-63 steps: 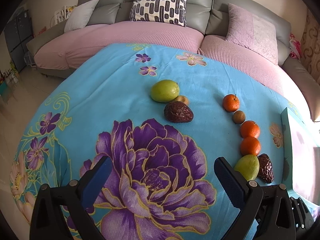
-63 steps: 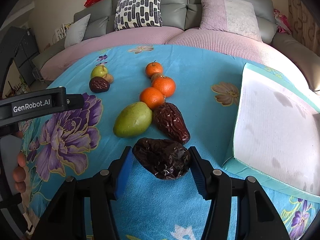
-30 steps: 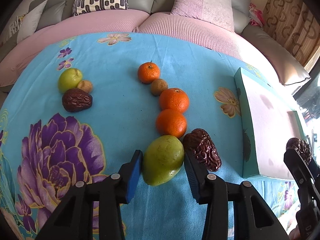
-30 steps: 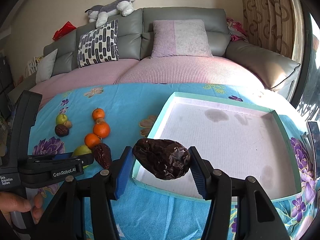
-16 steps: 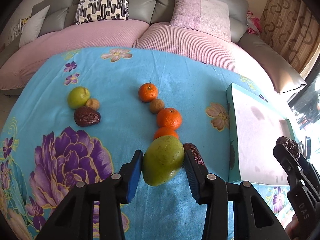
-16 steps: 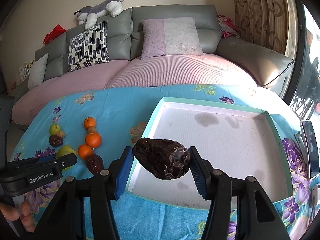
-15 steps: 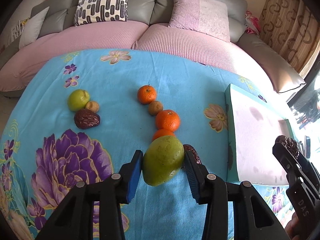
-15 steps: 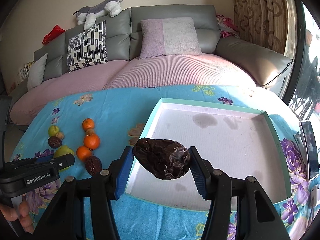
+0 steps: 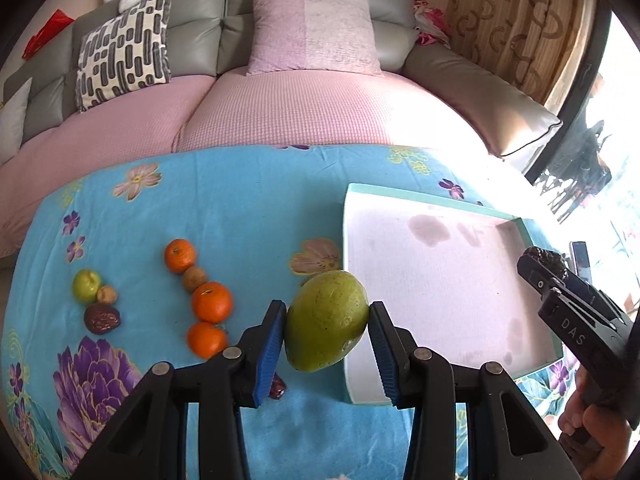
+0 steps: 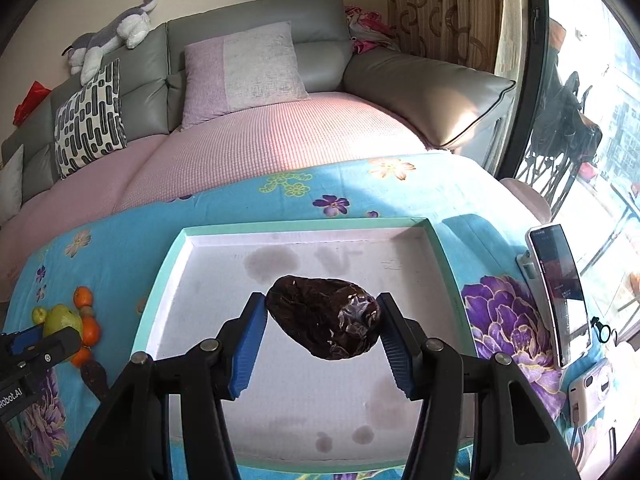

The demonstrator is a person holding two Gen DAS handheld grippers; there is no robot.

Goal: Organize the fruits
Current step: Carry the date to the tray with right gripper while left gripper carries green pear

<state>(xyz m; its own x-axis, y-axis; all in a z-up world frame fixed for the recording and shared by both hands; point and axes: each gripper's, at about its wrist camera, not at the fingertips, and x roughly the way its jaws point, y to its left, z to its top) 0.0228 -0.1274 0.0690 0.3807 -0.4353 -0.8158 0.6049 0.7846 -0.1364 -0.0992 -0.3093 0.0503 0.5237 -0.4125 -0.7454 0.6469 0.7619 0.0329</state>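
fruits lie mostly on the blue floral cloth [image 9: 248,216] at the left: three oranges [image 9: 211,302], a small green apple [image 9: 86,283] and a dark date [image 9: 101,319]. the white tray [image 10: 304,408] with a teal rim sits to the right, stained, with no fruit resting in it. the left gripper [image 9: 327,336] has its blue pads pressed on a green mango [image 9: 326,326], held at the tray's near left edge. the right gripper [image 10: 322,330] is clamped on a wrinkled dark fruit [image 10: 324,322], held over the tray.
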